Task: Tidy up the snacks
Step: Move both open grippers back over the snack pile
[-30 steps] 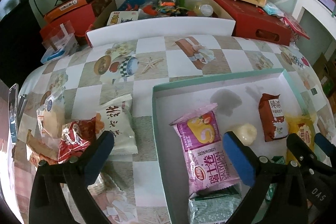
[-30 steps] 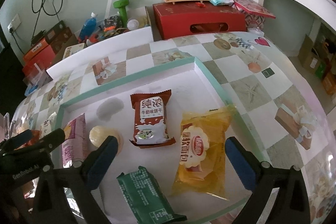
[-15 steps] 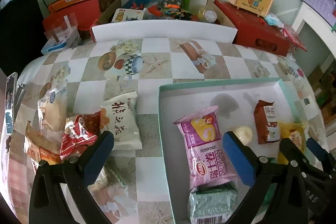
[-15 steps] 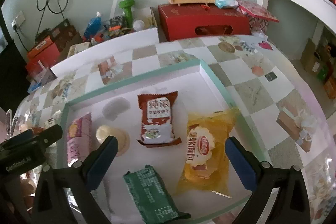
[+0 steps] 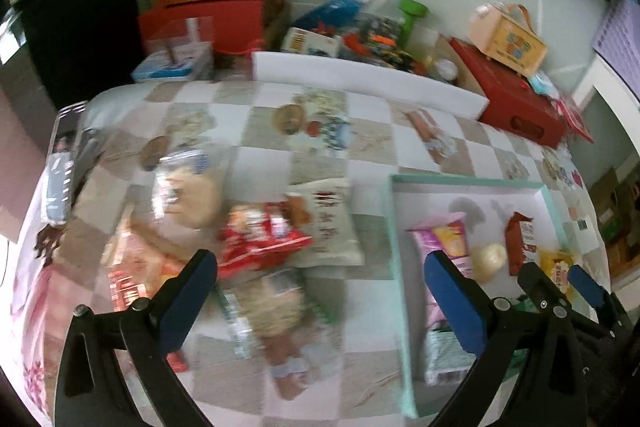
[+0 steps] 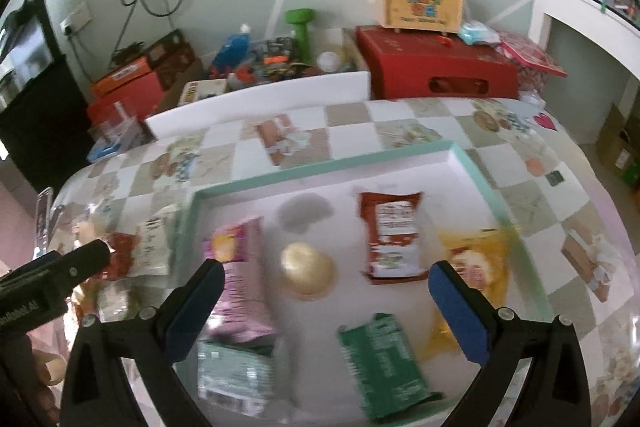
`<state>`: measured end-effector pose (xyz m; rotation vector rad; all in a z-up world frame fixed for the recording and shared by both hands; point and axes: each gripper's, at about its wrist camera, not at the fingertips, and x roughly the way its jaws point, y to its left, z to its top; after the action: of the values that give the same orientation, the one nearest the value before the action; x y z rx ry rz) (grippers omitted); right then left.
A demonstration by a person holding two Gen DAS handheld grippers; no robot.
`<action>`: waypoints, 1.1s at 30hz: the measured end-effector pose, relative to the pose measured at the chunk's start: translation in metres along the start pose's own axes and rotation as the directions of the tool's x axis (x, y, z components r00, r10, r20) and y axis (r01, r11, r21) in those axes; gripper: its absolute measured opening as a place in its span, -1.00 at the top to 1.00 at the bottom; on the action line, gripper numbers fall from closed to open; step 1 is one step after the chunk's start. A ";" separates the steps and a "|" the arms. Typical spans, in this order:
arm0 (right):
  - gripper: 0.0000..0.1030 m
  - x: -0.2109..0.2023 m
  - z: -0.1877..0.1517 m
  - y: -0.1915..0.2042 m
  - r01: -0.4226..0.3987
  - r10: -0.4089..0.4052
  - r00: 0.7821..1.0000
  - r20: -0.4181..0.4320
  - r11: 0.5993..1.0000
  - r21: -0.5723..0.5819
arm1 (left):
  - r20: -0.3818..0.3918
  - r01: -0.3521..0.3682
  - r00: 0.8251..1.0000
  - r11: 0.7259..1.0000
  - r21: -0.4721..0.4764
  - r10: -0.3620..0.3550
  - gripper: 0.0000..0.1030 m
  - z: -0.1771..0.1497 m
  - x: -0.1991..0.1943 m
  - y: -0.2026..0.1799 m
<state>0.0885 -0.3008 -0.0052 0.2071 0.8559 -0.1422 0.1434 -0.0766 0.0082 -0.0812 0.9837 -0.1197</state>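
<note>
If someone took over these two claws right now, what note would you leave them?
Left claw: open, empty, above the loose snack pile.
Right claw: open, empty, above the tray.
In the tray: pink packet, round bun, brown packet, yellow packet, two green packets.
On the tablecloth left of it: red packet, white packet and several blurred ones.
Left: move those in.

Soft, even daylight; both fisheye views bend hard at black corners, and motion blur smears the snack packets.
</note>
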 end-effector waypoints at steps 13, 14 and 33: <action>-1.00 0.004 -0.018 0.095 -0.160 0.154 0.987 -0.054 0.980 -0.120 | -0.044 -0.091 0.996 0.974 -0.207 0.083 -0.99 -0.025 -0.014 0.098; -1.00 0.005 -0.020 0.101 -0.164 0.158 0.986 -0.059 0.978 -0.131 | -0.052 -0.097 0.995 0.970 -0.221 0.088 -0.99 -0.028 -0.014 0.105; -0.92 0.047 -0.072 0.196 -0.273 0.203 0.955 -0.218 0.891 -0.362 | -0.237 -0.160 0.968 0.935 -0.317 0.086 -0.68 -0.059 0.041 0.153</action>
<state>0.1068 -0.0956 -0.0627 -0.0520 1.0079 0.2826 0.1261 0.0687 -0.0766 -0.3229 1.2211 0.1602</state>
